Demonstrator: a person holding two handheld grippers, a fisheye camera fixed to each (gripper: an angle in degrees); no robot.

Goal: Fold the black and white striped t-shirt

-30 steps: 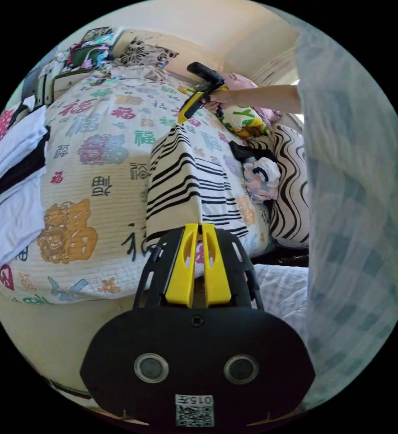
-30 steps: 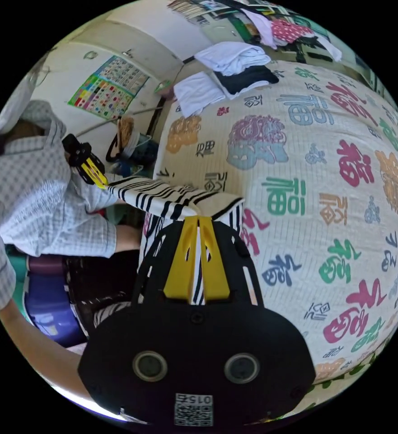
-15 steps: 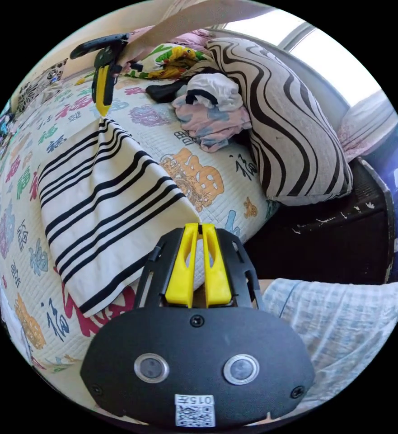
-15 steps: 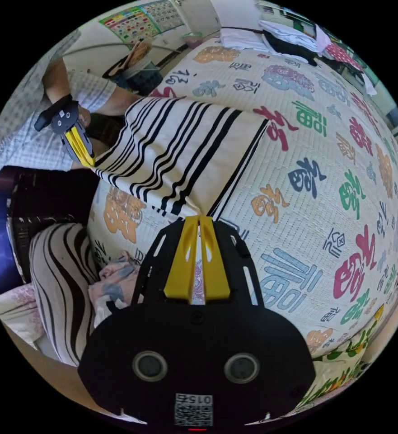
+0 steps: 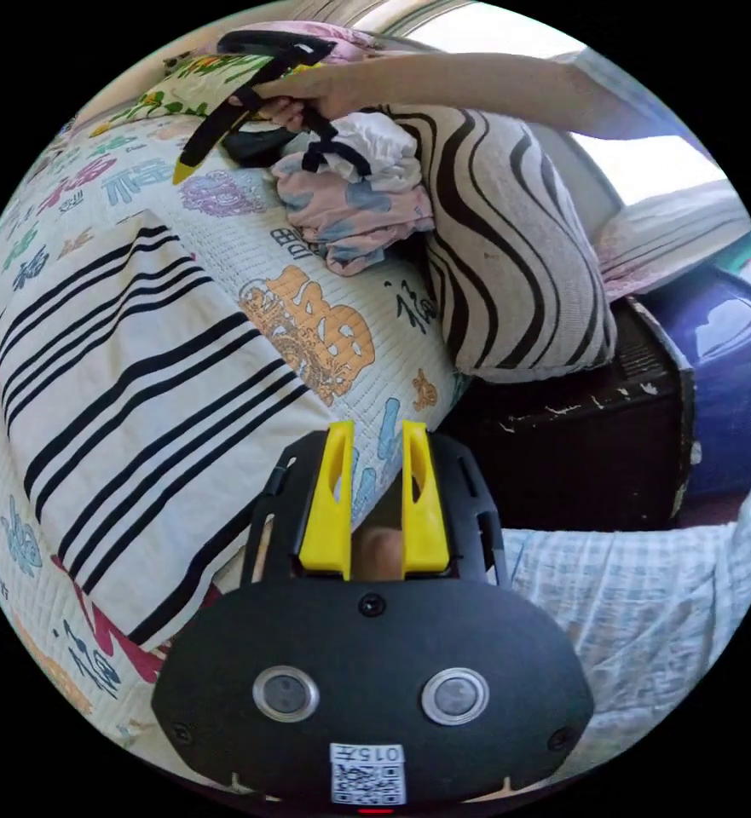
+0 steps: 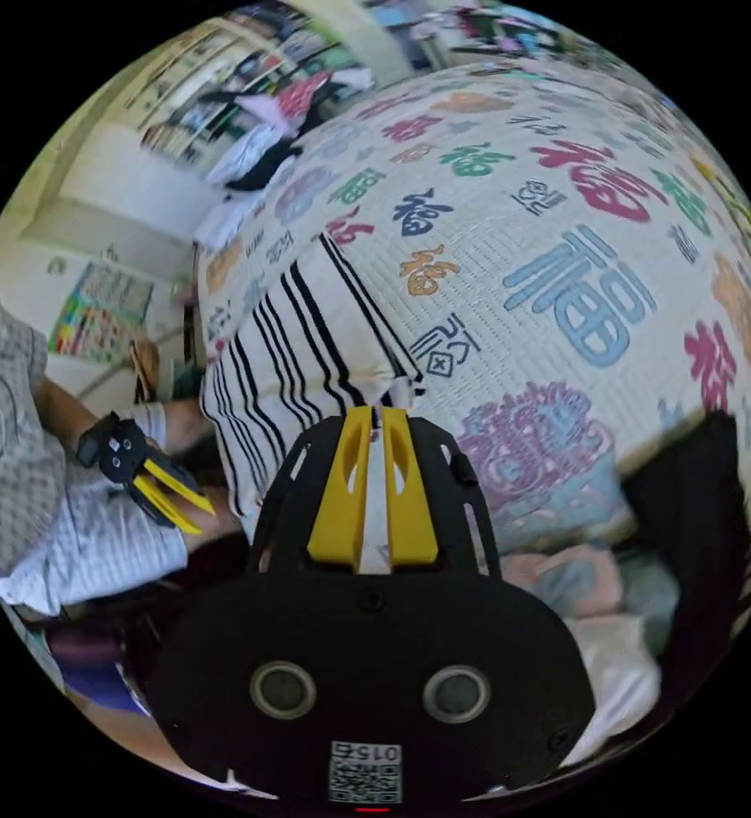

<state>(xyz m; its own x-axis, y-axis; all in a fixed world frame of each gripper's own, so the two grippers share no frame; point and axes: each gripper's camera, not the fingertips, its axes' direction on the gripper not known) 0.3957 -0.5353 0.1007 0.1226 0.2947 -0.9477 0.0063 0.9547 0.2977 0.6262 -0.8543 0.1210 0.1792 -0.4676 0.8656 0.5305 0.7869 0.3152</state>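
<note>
The black and white striped t-shirt (image 5: 128, 375), folded, lies flat on the cream quilted bedspread printed with coloured characters (image 6: 580, 281). The left gripper (image 5: 373, 434) hangs with jaws parted and empty beside the shirt's near edge. The right gripper (image 6: 375, 413) has its jaws drawn together, pinching the shirt's corner.

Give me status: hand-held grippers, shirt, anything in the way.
Left hand-held gripper open, off the cloth. Right hand-held gripper looks shut beside the striped t-shirt corner, grip unclear. Shirt folded flat on quilt. Clothes pile close by.
</note>
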